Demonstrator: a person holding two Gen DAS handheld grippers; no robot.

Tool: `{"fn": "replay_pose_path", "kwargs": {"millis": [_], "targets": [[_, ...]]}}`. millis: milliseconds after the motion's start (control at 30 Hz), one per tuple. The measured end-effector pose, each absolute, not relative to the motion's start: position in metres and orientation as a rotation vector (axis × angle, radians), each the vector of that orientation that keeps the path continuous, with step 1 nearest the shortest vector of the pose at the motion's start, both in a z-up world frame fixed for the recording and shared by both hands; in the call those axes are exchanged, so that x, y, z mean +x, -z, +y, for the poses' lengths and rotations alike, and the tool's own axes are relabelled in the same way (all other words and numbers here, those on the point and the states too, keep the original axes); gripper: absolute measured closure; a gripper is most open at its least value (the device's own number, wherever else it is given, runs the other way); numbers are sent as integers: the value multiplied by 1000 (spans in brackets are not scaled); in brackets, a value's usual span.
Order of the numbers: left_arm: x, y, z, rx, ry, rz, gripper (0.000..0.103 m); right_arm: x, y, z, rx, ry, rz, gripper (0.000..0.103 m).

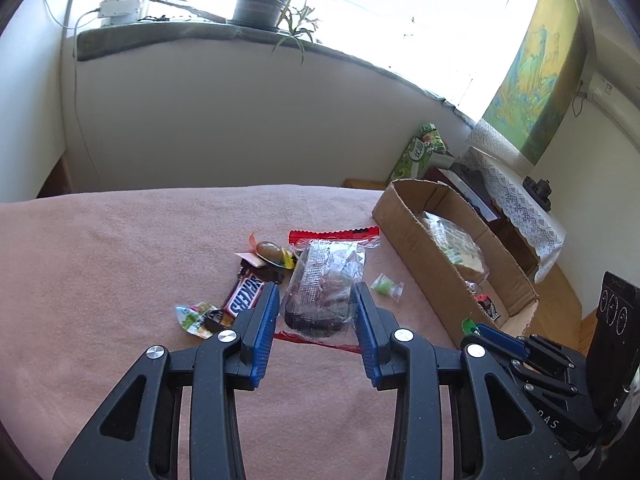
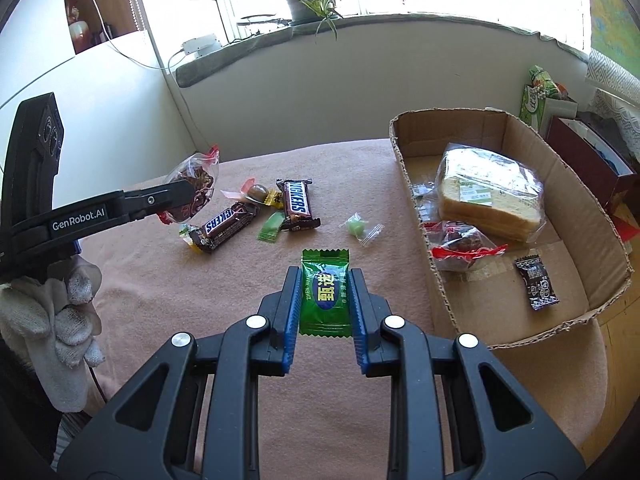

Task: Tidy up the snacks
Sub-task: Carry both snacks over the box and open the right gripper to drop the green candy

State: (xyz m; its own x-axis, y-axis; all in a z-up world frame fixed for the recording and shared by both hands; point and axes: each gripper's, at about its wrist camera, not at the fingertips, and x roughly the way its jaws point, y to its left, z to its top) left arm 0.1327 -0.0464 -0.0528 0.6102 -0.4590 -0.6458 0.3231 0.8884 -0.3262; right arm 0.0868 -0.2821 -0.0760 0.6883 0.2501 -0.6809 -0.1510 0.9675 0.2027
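My left gripper (image 1: 316, 296) is shut on a clear bag of dark snacks (image 1: 320, 280) with red trim, held above the pink cloth. The right wrist view shows that bag (image 2: 196, 184) hanging from the left gripper (image 2: 176, 200) at the left. My right gripper (image 2: 325, 276) is shut on a green candy packet (image 2: 325, 292), lifted off the cloth; this gripper (image 1: 484, 330) also shows at the right of the left wrist view. Two Snickers bars (image 2: 224, 224) (image 2: 298, 204), a brown candy (image 2: 258, 192), a small green sachet (image 2: 270, 226) and a clear-wrapped green candy (image 2: 358, 228) lie on the cloth.
An open cardboard box (image 2: 404, 168) at the right holds a bagged loaf of bread (image 2: 492, 196), a red-trimmed bag (image 2: 460, 248) and a black packet (image 2: 536, 284). A white-gloved hand (image 2: 68, 312) holds the left gripper. Wall and windowsill with a potted plant (image 1: 260, 4) lie beyond the pink-covered table (image 1: 120, 260).
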Motion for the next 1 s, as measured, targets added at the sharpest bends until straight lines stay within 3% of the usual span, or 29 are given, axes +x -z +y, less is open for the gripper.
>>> {"fn": "replay_pose_path", "kwargs": {"millis": [1000], "targets": [[116,39,-188,-92,666,809,67,90,57,-402,201,-58,708,79]]}}
